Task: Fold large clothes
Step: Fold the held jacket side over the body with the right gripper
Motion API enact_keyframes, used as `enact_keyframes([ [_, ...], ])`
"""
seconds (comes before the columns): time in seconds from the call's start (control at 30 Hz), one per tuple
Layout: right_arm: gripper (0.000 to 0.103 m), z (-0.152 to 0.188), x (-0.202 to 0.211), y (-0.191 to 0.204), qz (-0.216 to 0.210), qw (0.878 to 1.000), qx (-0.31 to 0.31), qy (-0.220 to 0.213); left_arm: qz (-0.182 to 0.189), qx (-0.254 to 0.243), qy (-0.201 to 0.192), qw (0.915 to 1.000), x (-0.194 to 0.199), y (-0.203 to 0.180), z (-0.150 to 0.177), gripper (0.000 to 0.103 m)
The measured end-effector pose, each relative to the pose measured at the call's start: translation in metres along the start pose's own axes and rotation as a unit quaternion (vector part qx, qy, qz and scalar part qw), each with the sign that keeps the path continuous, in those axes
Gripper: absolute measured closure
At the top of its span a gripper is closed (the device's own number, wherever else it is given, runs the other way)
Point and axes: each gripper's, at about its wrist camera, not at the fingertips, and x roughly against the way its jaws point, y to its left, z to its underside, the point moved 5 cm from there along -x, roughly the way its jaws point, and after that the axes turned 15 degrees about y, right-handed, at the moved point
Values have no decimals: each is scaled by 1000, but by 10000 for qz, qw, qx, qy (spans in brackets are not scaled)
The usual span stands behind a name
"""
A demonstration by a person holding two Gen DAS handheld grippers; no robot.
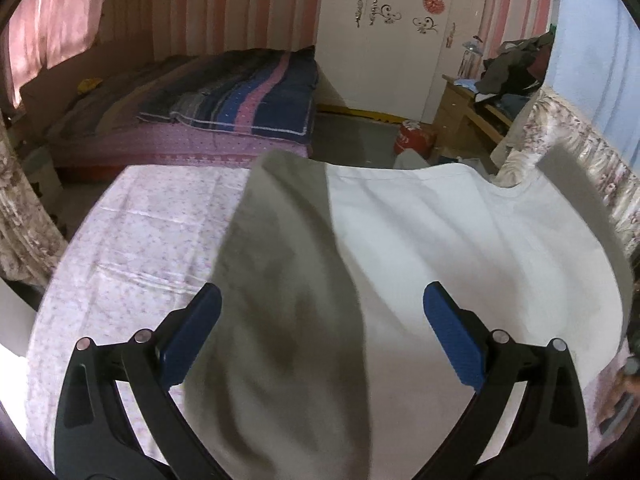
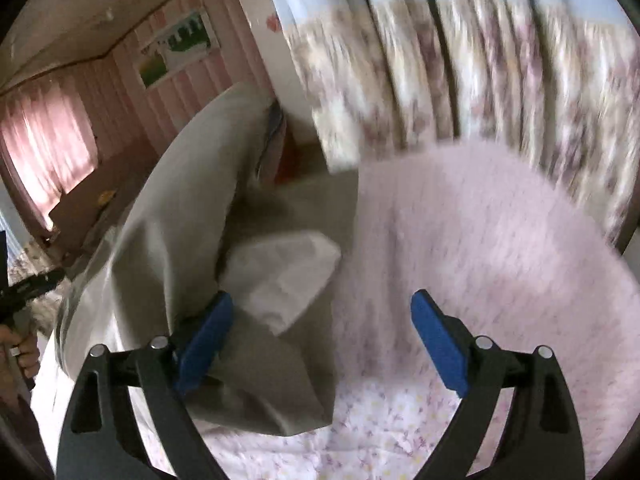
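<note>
Mid-fold on the white garment (image 1: 420,248), nothing pinched right now

It lies spread over the floral sheet (image 1: 132,240), one side flipped over itself. Left gripper (image 1: 322,336) hovers spread above it; right gripper (image 2: 322,340) is spread too, cloth by its left pad but not clamped (blurry frame). Next, I reckon: pinch a free edge and carry it across.

We identify the location as a bedroom in a private home. A bed (image 1: 224,120) with a striped quilt (image 1: 256,96) stands against a pink-striped wall (image 1: 224,16). Pink curtains (image 1: 52,28) cover a window. A white wardrobe (image 1: 400,40) carries red and scroll-shaped decals. A wooden nightstand (image 1: 460,108) holds piled clothing. The near work surface carries a floral sheet (image 1: 132,248).
</note>
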Motion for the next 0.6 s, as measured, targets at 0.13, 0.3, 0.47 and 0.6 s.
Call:
enact_keyframes([
  [0.13,12,6,-22,7,-499,9983,-53,295,102,-171,178,9996,-15,-16,7,3],
  [0.3,35,15,-35,33,-851,9939,318,619,193,-203,284,9992,-24,-26,16,3],
  [0.47,71,5,-36,48,-447,9953,660,551,348,-229,208,9989,-21,-35,36,3],
  [0.6,87,1,-21,58,-380,9974,577,207,107,-377,142,9991,-22,-32,56,3],
])
